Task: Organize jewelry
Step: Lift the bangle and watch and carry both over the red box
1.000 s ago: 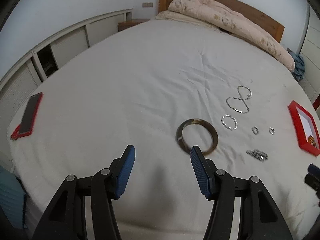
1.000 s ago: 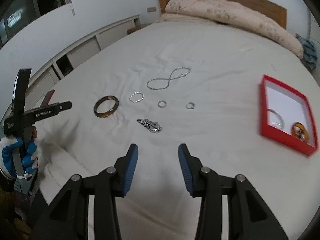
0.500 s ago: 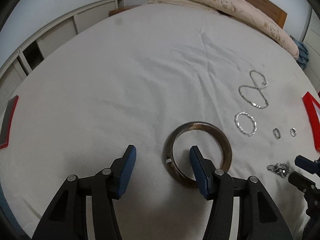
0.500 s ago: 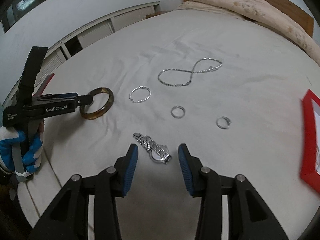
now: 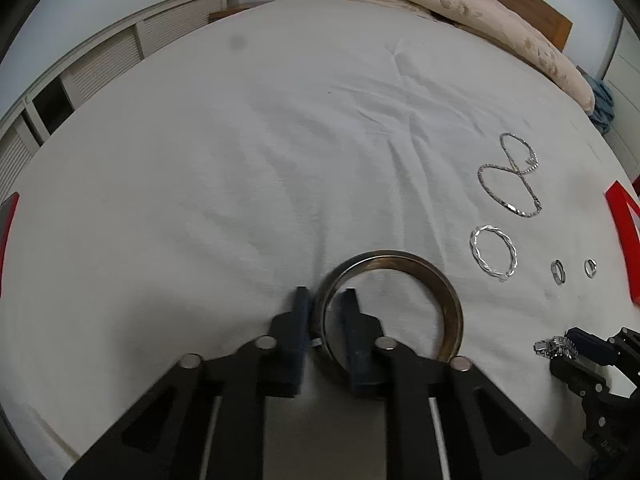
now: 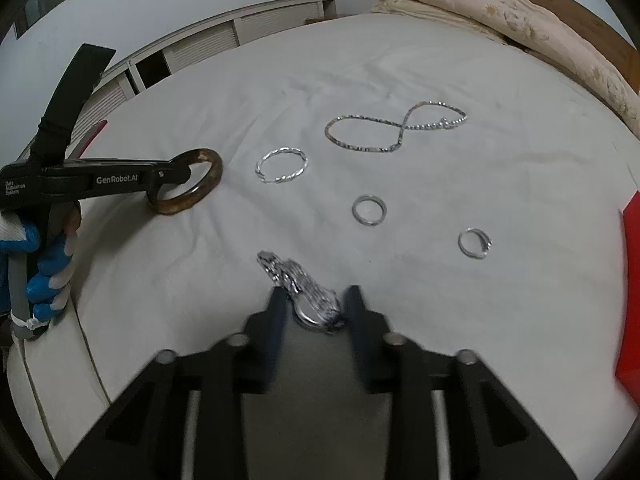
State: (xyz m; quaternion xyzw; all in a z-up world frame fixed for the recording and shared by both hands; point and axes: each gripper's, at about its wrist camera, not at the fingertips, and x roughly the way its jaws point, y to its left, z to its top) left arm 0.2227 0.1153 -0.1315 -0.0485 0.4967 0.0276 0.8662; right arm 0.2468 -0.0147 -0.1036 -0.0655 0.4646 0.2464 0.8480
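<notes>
Spreading across the white-sheeted bed [image 5: 280, 152], silver jewelry lies near a red box [image 6: 632, 280]. The left gripper [image 5: 326, 304] fingers have just been closing and pinch the brown round bangle [image 5: 448, 300] rim. The right gripper [image 6: 314, 300] fingers, also closing, straddle the crumpled silver chain bracelet [image 6: 304, 284]; contact is unclear.

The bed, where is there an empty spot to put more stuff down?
The wide white sheet between the brown bangle and the pillow-end quilt is bare. It is crowded on the side toward the red box: chain necklace, twisted bracelet, two rings and a silver clump.
</notes>
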